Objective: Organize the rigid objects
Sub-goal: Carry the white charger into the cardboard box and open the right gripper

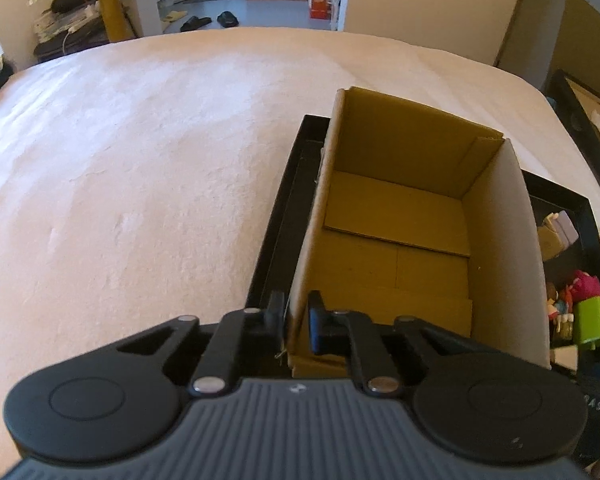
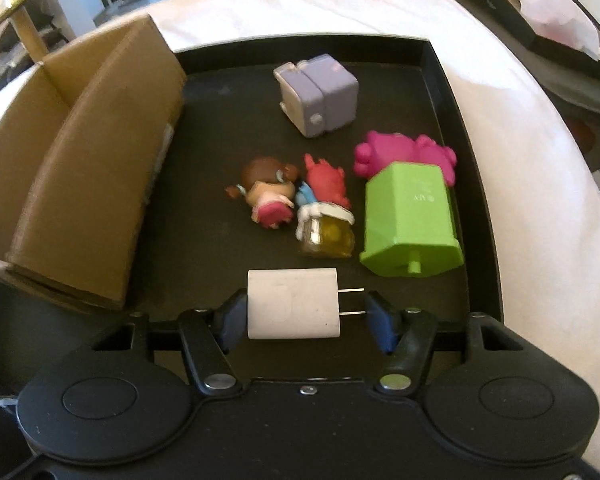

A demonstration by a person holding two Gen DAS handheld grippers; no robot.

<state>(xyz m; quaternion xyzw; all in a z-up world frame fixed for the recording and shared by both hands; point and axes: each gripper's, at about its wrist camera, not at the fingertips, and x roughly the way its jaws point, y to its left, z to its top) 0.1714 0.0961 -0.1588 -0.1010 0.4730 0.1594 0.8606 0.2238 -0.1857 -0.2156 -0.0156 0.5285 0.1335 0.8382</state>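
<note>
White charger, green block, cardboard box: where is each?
White charger (image 2: 292, 304), right wrist view, its flat front face.
Green block (image 2: 410, 216), right wrist view, its top side.
Cardboard box (image 1: 396, 240), left wrist view, inside floor.

We see a brown cardboard box (image 2: 88, 184) on a black tray (image 2: 440, 80), with a white charger (image 2: 292, 304), a lime-green block (image 2: 410, 216), a magenta toy (image 2: 384, 148), a lilac cube (image 2: 320, 96) and a red figure (image 2: 326, 184).

white bed (image 1: 140, 160), grey floor (image 1: 260, 4), black slippers (image 1: 196, 23).
</note>
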